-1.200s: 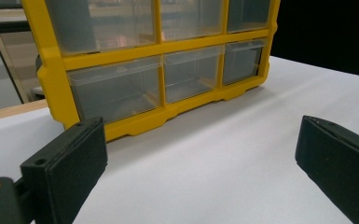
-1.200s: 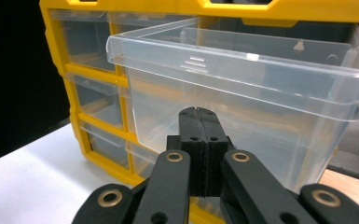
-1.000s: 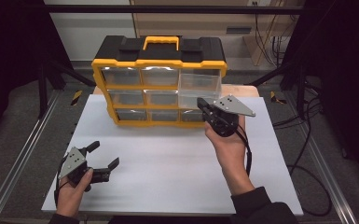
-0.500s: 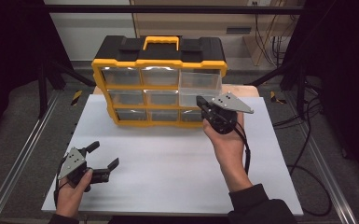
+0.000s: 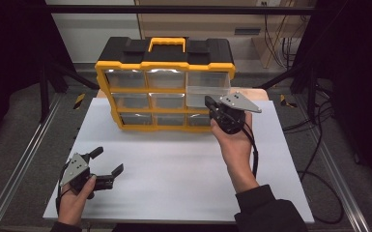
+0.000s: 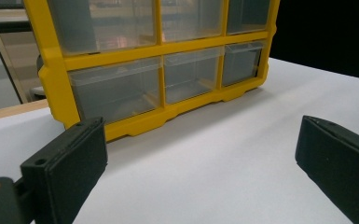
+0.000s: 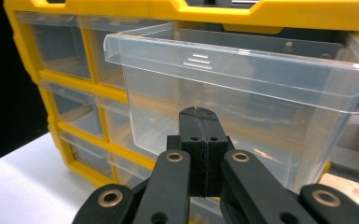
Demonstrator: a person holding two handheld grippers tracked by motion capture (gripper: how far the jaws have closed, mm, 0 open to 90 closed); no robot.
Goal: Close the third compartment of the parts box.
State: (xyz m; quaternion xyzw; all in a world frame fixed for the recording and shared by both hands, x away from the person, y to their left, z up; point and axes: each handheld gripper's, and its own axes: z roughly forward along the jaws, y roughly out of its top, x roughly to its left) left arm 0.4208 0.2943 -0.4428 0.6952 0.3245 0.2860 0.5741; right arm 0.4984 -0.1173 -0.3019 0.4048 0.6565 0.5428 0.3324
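- The clear drawer point(image 7: 242, 93) sticks out of the yellow organizer point(image 5: 164, 65), middle row, right column.
- The right gripper point(image 7: 199, 122), jaws closed on nothing, should push its front squarely, keeping it level.
- The left gripper point(image 5: 107, 164) rests open on the table point(image 5: 183, 164).

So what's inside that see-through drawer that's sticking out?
The clear drawer looks empty; through its walls only the yellow organizer shows. The shut right gripper covers a bit of its front.

The left gripper point(image 5: 107, 163) is resting low in the left hand point(image 5: 75, 200), jaws standing wide apart; the right gripper point(image 5: 208, 102) is reaching forward, jaws pressed together.
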